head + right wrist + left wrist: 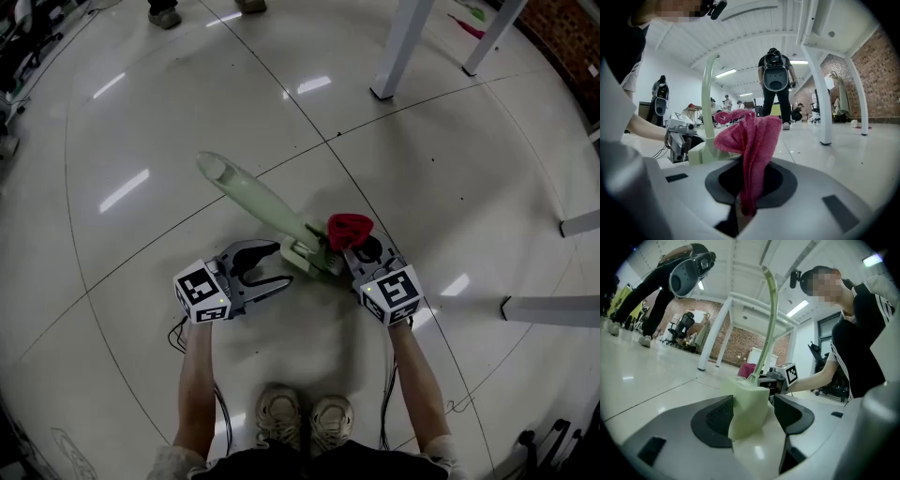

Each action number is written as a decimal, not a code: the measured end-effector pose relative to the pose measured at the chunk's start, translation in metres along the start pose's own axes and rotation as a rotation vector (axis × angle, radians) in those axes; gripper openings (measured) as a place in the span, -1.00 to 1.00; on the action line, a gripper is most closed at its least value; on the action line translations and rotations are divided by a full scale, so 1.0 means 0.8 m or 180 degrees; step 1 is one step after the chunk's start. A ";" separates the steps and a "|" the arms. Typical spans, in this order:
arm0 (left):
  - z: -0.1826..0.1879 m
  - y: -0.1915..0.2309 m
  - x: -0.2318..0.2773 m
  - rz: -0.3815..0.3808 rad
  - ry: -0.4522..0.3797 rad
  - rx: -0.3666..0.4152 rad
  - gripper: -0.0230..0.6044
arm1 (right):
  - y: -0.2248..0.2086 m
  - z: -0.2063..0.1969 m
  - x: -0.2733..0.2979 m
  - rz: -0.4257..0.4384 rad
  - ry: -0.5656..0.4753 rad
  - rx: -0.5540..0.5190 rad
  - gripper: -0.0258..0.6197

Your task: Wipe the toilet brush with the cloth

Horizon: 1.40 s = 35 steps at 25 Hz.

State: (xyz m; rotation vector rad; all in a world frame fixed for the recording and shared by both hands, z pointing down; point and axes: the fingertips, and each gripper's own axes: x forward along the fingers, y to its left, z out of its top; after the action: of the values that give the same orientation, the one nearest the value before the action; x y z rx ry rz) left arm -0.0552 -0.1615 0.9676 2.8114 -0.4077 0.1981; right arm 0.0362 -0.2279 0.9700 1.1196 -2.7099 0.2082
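In the head view, the shiny floor (141,112) had lots of open room at the upper left and in the middle. Two white table legs (401,47) stood at the top edge, well apart from the grippers. Two more white bars (553,309) poked in at the right edge. In the middle stood one pale green toilet brush (262,202), its long handle reaching to the upper left. The left gripper (281,263) sat just left of its base, jaws wide apart. The right gripper (359,248) sat just right of the base and pinched one red cloth (349,227). Two shoes (281,412) showed at the bottom edge.

In the left gripper view, the green base of the brush stood between the two spread jaws. It lay near the left pad, with a gap at the right pad. The handle went up tall in the middle.

In the right gripper view, the jaws were squeezed tight on the cloth, which stood up in folds. The brush handle rose at the left. One table leg stood at the right, with open floor in between. One person (776,79) stood far back in the middle.
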 end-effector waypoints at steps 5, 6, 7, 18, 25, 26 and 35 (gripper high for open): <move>-0.011 -0.035 -0.009 -0.0122 0.0139 0.0004 -0.08 | 0.013 0.011 0.040 0.0245 0.0066 -0.0299 -0.83; -0.012 -0.041 -0.008 -0.0131 0.0153 0.0010 -0.08 | 0.017 0.014 0.047 0.0294 0.0083 -0.0353 -0.83; -0.014 -0.045 -0.007 -0.0118 0.0147 0.0014 -0.07 | 0.018 0.017 0.053 0.0320 0.0088 -0.0389 -0.83; 0.023 -0.042 -0.018 0.0242 -0.0387 0.0029 -0.07 | -0.080 -0.014 -0.007 -0.0676 -0.0358 0.1308 -0.83; 0.029 -0.044 -0.003 0.0248 -0.0391 0.0107 -0.07 | -0.044 -0.030 -0.013 -0.0588 -0.0277 0.1786 -0.83; 0.030 -0.044 -0.003 0.0252 -0.0396 0.0115 -0.07 | -0.037 -0.033 -0.017 -0.0593 -0.0276 0.1841 -0.83; 0.024 -0.044 0.001 0.0281 -0.0337 0.0118 -0.07 | -0.012 -0.045 -0.065 -0.0807 -0.0298 0.2036 -0.83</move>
State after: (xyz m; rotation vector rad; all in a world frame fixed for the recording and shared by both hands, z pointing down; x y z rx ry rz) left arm -0.0426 -0.1355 0.9405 2.8510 -0.5582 0.0763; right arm 0.0836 -0.1920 0.9931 1.6476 -2.6023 1.0559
